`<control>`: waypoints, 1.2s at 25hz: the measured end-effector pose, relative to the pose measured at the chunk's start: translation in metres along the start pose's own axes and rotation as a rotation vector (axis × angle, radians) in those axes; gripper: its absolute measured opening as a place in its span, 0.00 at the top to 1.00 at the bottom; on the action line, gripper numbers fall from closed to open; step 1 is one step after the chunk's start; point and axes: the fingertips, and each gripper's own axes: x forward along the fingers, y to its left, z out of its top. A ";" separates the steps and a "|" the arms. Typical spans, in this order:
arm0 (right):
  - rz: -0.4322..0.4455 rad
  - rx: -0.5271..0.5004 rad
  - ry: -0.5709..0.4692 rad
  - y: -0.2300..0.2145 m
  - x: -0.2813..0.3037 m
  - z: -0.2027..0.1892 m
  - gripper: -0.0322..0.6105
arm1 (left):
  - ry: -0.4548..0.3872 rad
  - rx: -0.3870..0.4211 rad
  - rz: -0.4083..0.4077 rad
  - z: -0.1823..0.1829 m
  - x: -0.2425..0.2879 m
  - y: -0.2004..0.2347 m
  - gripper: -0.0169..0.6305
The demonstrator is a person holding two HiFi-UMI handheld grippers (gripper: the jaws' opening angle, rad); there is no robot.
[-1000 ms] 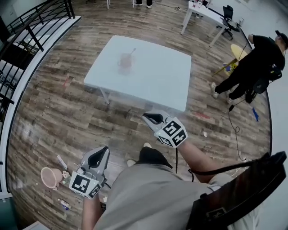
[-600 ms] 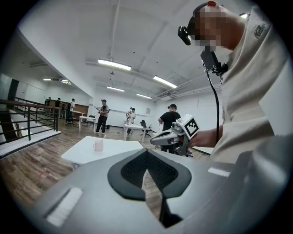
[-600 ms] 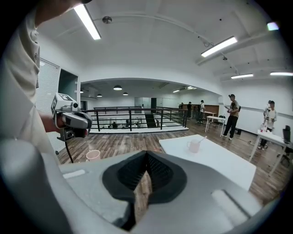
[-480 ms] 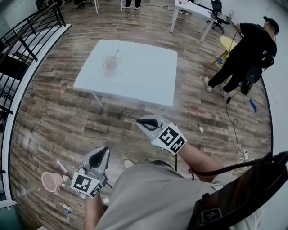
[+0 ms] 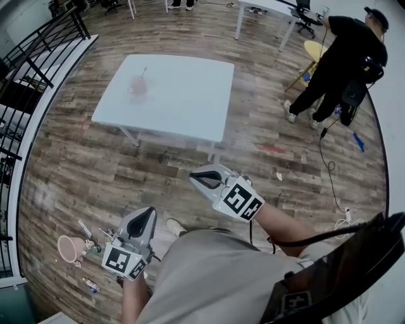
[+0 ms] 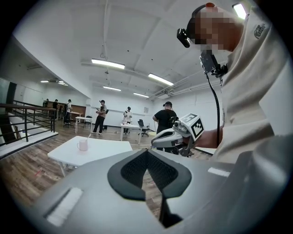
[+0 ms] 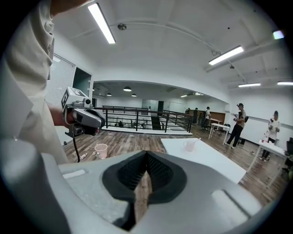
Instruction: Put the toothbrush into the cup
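A pink cup [image 5: 137, 87] stands on the white table [image 5: 183, 101] at the upper left, with a toothbrush [image 5: 143, 74] leaning inside it. The same cup [image 7: 189, 145] shows far off in the right gripper view, and the cup [image 6: 82, 145] in the left gripper view as well. Both grippers hang over the wooden floor, well short of the table. My left gripper [image 5: 147, 212] is shut and empty. My right gripper [image 5: 193, 177] is higher, nearer the table, also shut with nothing between its pads.
A second pink cup [image 5: 69, 248] sits on the floor at lower left among small tubes [image 5: 85, 228]. A black railing [image 5: 25, 69] runs along the left. A person in black [image 5: 335, 63] stands at upper right near another table [image 5: 272, 7]. A cable [image 5: 330, 183] trails on the floor.
The table with the cup has slid up and left in the head view and looks farther off. Both grippers have drifted with the person, the right one a little higher.
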 end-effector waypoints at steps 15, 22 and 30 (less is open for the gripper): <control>-0.001 0.027 -0.073 0.011 -0.102 -0.032 0.95 | 0.093 0.008 -0.030 -0.012 0.034 -0.105 0.96; -0.036 0.021 -0.074 0.021 -0.122 -0.026 0.95 | 0.065 0.034 -0.086 -0.002 0.038 -0.118 0.96; -0.023 -0.024 -0.077 0.050 -0.106 0.002 0.95 | 0.040 0.021 -0.068 -0.006 0.000 -0.102 0.96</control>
